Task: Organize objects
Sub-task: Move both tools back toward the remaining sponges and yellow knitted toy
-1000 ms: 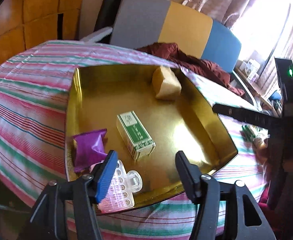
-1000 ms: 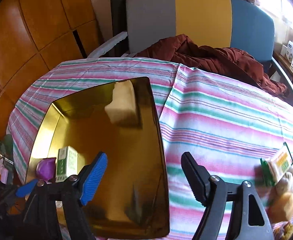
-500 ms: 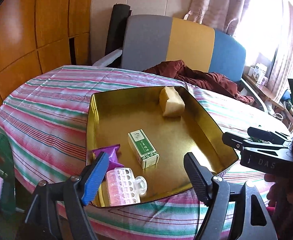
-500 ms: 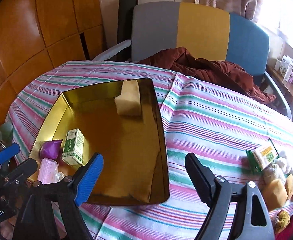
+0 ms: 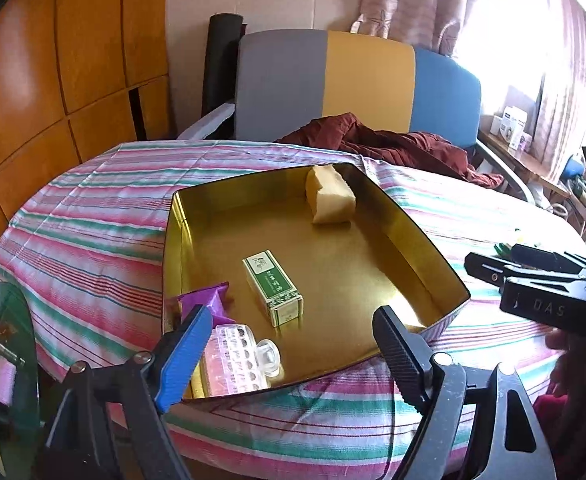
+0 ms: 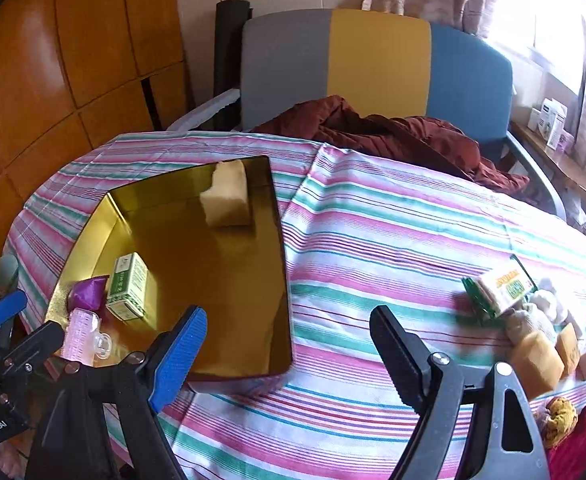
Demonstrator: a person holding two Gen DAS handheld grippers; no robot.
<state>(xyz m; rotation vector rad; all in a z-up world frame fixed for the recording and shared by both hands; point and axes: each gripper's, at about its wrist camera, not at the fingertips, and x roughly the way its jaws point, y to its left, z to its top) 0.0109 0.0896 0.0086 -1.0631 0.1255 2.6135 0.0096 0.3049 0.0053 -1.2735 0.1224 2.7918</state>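
- Gold tray [image 5: 181, 240]: a green box [image 5: 273, 286], purple packet [image 5: 207, 300] and yellow sponge [image 5: 329, 196] are held inside.
- Left tongs [image 5: 289, 352] and right tongs [image 6: 285, 350] (both empty) are spread open at its near rim.

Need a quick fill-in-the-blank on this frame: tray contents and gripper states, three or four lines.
1. The green box lies inside the ____ tray.
2. The sponge block sits at the tray's ____ end.
3. Both the left hand-held gripper and the right hand-held gripper are ____.
4. The purple packet lies beside the ____ hair clip.

Missing words: gold; far; open; pink
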